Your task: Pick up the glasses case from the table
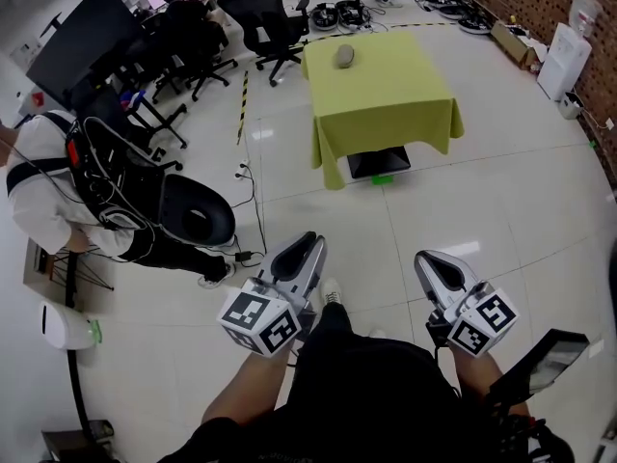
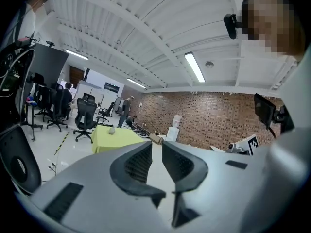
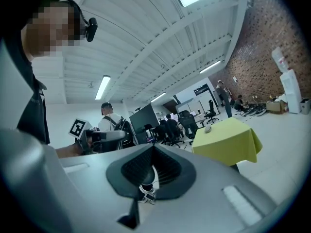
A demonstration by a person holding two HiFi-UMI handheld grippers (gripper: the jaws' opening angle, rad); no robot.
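Head view: left gripper [image 1: 307,244] is riding with jaws closed on nothing. Glasses case [image 1: 344,57] is lying well ahead on the yellow-green table [image 1: 405,104], toward its far left corner; it is showing as a small grey rounded oval. Probably light, stiff-shelled and a bit slippery; a hold across its narrow middle is looking best. Right gripper [image 1: 436,258] is likewise riding closed and empty.
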